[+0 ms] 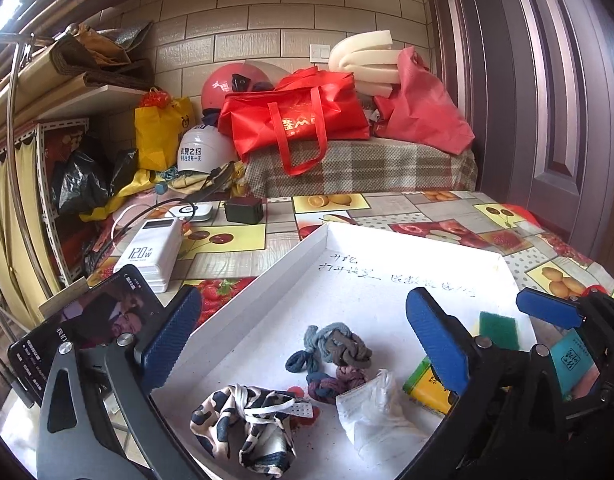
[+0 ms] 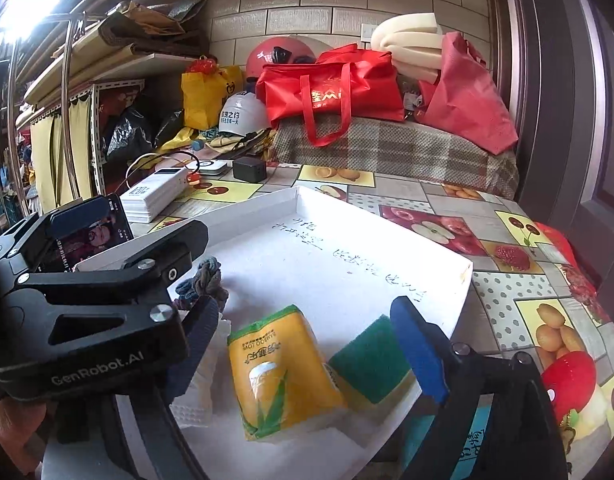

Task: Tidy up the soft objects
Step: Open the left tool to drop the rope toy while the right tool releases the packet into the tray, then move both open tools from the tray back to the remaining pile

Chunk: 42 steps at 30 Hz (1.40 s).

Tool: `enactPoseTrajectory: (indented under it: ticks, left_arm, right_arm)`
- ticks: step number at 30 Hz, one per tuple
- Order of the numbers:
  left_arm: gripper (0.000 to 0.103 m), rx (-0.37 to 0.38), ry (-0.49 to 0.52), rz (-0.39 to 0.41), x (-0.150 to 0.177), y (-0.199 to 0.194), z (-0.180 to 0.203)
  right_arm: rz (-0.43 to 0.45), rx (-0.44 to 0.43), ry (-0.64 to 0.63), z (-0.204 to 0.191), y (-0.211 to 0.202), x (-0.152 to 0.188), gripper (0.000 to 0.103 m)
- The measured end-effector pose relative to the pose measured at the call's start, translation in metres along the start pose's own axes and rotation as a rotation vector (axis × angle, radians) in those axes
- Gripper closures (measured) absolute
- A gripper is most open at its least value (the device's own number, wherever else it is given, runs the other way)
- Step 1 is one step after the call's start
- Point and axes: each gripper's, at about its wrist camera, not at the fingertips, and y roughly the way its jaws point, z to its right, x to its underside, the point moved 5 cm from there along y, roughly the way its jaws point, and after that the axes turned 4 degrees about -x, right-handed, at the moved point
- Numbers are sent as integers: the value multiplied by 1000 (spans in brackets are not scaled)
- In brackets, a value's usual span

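A white tray (image 1: 267,280) lies on the fruit-patterned table. In it lie a spotted cloth (image 1: 247,428), several knotted hair ties (image 1: 331,356), a white face mask (image 1: 371,412), a yellow tissue pack (image 2: 279,372) and a green-and-yellow sponge (image 2: 367,360). My left gripper (image 1: 307,340) is open above the hair ties and holds nothing. My right gripper (image 2: 307,352) is open, its fingers standing on either side of the tissue pack and sponge. The right gripper also shows in the left wrist view (image 1: 547,312), and the left gripper in the right wrist view (image 2: 107,280).
A phone (image 1: 87,332) with a lit screen, a white power bank (image 1: 151,252) with cables and a black charger (image 1: 245,210) sit left of and behind the tray. A teal packet (image 1: 573,360) lies right of it. Bags and helmets crowd the back.
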Motion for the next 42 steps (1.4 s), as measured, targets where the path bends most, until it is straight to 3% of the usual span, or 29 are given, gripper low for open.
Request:
enactPoseTrajectory:
  ticks: [1,22,28,37,42]
  left_arm:
    - [0,-1,2,4,0,-1,0]
    - [0,-9,-17,20,-1,-3,-3]
    - [0,-13,-35,61,-4,-12,-8]
    - [0,-9,-39,61,0,-21,-6]
    - [0,-3,-21,50,5,-32,3]
  right_arm:
    - [6,5,-9,-1,-1,0,0]
    - [63,28,-16,-1,-11,-3,0]
    - [108,42,-28,-4,-20,-4,0]
    - [125,65,-20,-8,-41,5,0]
    - [106,1,-31,-12,-57,17,0]
